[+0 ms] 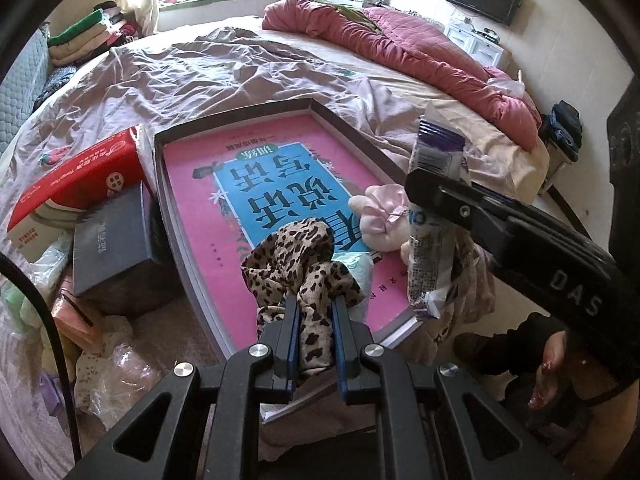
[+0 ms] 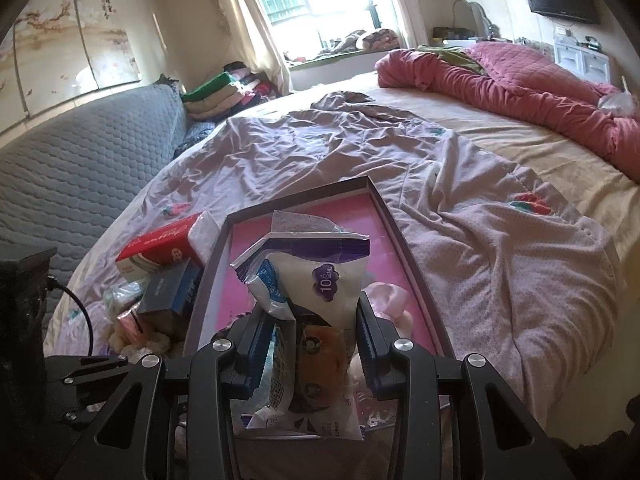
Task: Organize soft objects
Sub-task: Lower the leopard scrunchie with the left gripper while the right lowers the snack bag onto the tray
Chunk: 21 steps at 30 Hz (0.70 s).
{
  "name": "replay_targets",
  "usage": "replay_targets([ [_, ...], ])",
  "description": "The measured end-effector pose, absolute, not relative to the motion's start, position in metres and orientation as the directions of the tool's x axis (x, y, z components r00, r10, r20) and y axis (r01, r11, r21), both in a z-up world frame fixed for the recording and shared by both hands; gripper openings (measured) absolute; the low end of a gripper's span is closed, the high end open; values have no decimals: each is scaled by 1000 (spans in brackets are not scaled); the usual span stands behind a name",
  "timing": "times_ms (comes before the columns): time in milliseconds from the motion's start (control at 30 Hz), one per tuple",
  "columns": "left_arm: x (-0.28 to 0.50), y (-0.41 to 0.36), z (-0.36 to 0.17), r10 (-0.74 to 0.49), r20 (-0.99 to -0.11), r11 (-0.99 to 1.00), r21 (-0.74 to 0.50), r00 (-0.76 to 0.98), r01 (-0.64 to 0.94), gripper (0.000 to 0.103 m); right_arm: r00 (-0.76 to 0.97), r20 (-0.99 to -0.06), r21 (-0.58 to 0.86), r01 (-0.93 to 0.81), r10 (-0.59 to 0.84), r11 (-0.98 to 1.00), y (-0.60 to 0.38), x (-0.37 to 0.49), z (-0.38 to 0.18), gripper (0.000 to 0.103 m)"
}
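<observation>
With the left gripper (image 1: 314,304) pinching the leopard cloth (image 1: 298,256) over the pink tray (image 1: 240,128) and the right gripper (image 2: 316,320) clamping, it seems, the white packet (image 2: 312,280), lower each slowly into the tray before releasing

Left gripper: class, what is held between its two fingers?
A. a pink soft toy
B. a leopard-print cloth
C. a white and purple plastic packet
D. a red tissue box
B: the left gripper is shut on the leopard-print cloth, while the plastic packet sits in the right gripper.
</observation>
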State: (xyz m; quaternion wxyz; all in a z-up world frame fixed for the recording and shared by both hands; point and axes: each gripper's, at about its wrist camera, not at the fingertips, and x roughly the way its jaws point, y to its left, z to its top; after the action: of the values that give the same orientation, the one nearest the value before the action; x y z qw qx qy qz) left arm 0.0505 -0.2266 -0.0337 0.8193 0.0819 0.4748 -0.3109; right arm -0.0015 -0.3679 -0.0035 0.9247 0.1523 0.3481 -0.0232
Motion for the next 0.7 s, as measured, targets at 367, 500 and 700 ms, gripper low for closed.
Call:
replay_targets([
  [367, 61, -227, -44, -425, -834, 802, -168, 350, 574, 15, 732, -677, 250, 134, 74, 959, -358, 7, -14, 40],
  [500, 67, -224, -47, -429, -834, 804, -178, 347, 567, 15, 723, -687, 242, 130, 75, 961, -355, 10, -20, 40],
  [700, 68, -222, -52, -429, -834, 809, -184, 348, 558, 15, 710, -702, 226, 144, 59, 963, -353, 15, -30, 40],
])
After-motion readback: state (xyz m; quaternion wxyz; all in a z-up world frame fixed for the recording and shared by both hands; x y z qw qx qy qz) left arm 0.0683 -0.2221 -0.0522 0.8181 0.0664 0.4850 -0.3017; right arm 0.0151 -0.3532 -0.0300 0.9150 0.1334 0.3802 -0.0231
